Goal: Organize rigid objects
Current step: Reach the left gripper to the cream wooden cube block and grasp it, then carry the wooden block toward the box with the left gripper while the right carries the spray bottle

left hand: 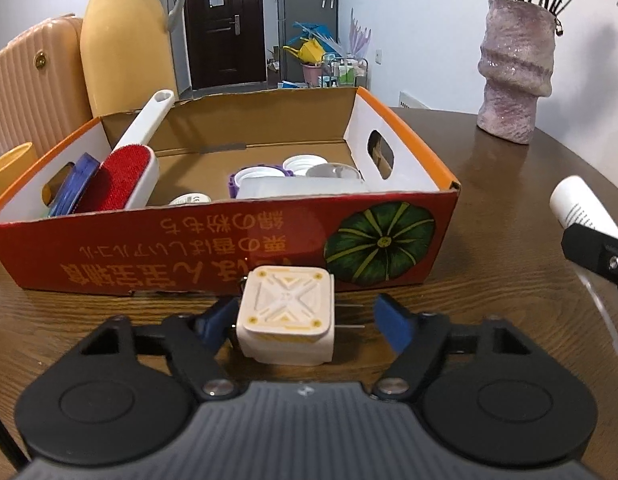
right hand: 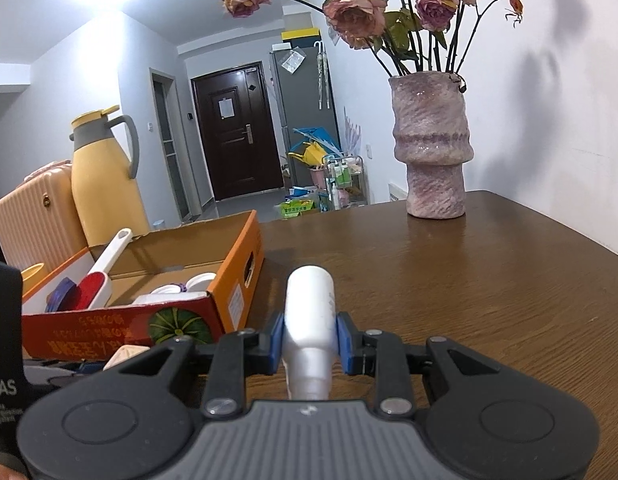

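White and cream, the plug adapter (left hand: pixel 285 314) sits on the wooden table (left hand: pixel 489 280) between the fingers of my left gripper (left hand: pixel 307 320), just in front of the orange cardboard box (left hand: pixel 213 248). Its two metal prongs stick out toward the right finger. The left blue pad looks to be against its side, while the right pad stands clear of it, so the jaws are apart and not clamping. The box wall facing me shows a green pumpkin picture and yellow Japanese print, upside down from here; I cannot read it reliably. Inside the box lie a red lint brush (left hand: pixel 123 178) with a white handle, a blue lid and some white containers. At the table's right edge I see a white bottle in black fingers.

From the right wrist, my right gripper (right hand: pixel 310 340) is clamped on the white bottle (right hand: pixel 310 312), blue pads pressing both sides; its fine print is too blurred to read. The box (right hand: pixel 233 280) sits to the left, a pink vase (right hand: pixel 431 148) of dried roses near the far edge.
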Demonstrator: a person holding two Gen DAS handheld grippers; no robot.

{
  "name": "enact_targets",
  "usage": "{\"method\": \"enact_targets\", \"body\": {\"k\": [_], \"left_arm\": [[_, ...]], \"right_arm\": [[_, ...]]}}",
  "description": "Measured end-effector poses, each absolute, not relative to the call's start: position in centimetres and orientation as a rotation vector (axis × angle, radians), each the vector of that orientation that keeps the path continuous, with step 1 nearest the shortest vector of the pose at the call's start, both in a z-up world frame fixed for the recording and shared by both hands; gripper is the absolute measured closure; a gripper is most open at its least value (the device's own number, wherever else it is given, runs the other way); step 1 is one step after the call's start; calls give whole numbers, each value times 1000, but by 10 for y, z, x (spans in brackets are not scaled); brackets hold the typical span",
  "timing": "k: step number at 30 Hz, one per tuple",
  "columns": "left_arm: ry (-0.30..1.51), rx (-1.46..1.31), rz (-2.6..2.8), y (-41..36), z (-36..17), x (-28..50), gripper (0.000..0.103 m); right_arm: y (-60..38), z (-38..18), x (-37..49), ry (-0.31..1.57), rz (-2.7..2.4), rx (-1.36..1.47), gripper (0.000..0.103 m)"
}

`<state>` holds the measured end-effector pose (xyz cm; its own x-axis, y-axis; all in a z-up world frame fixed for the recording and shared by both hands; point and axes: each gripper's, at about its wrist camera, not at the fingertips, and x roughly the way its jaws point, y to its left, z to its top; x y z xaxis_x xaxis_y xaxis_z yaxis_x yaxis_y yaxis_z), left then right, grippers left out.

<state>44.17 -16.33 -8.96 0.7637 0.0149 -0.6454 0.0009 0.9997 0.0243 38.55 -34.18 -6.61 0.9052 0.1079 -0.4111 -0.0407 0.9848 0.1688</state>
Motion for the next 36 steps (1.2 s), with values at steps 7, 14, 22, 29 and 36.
{"method": "enact_targets", "body": {"k": [7, 14, 22, 29, 36], "left_arm": [[697, 21, -9, -159, -89, 440, 36], [679, 13, -44, -148, -82, 426, 37], [547, 8, -71, -126, -55, 387, 37], [474, -22, -80, -97, -36, 359, 37], [432, -57, -45, -67, -23, 345, 37]], "right_arm": [[-343, -66, 385, 431, 79, 163, 76], [-344, -67, 385, 428, 80, 164, 76], [-344, -69, 385, 419, 75, 167, 76], [-339, -64, 375, 363, 89, 159, 76], [-316, -58, 358, 310, 146, 152, 76]]}}
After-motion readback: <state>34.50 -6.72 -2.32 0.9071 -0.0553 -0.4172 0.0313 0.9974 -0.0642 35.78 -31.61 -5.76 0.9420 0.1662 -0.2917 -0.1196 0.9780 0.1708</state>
